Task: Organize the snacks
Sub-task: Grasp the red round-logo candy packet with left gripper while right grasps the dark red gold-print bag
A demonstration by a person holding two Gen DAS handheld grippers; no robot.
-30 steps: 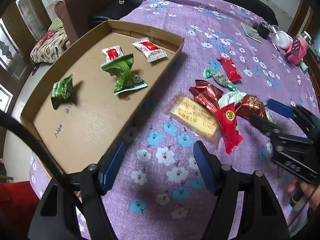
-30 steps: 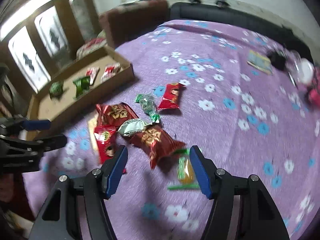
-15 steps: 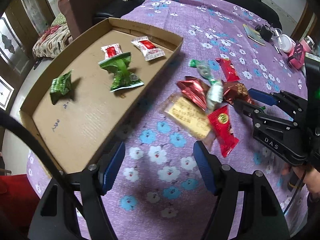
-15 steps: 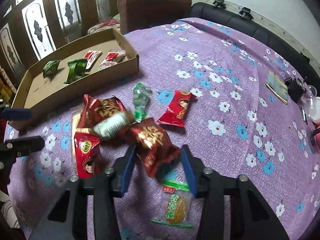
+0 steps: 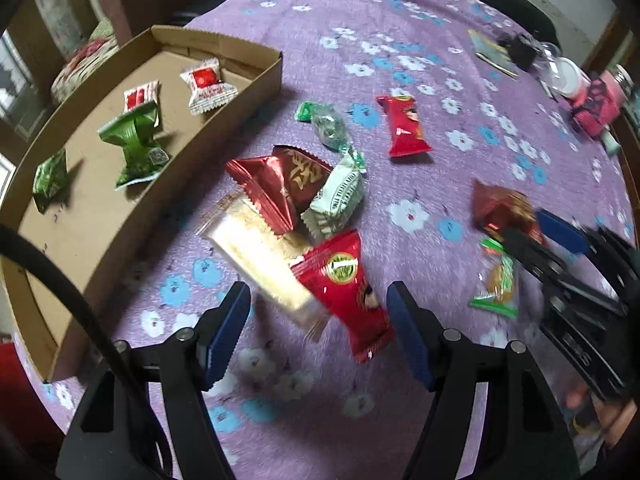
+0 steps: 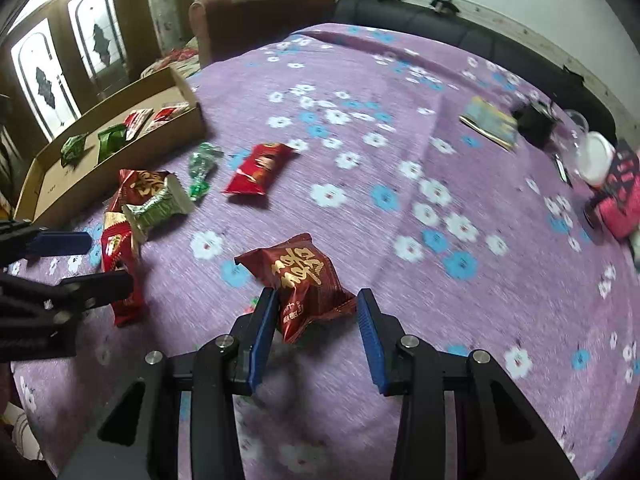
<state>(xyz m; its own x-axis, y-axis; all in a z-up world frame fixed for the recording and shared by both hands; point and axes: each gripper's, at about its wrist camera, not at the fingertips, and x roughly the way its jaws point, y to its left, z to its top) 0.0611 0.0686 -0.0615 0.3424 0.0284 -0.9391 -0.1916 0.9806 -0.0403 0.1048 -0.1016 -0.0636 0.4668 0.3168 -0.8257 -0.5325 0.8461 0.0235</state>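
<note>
Right gripper point(image 6: 316, 320) fingers clamp a dark red foil snack packet point(image 6: 298, 280) above the purple flowered tablecloth point(image 6: 400, 240), left gripper point(image 5: 318, 326) wide open, empty; slippery foil could slide free before the cardboard tray point(image 6: 120, 152).

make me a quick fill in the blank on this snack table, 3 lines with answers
1. The right claw grips a dark red snack packet printed with ____ lettering.
2. The cardboard tray holds ____ packets.
3. The left claw hangs open above a bright ____ packet.

Answers: gold; four; red
</note>
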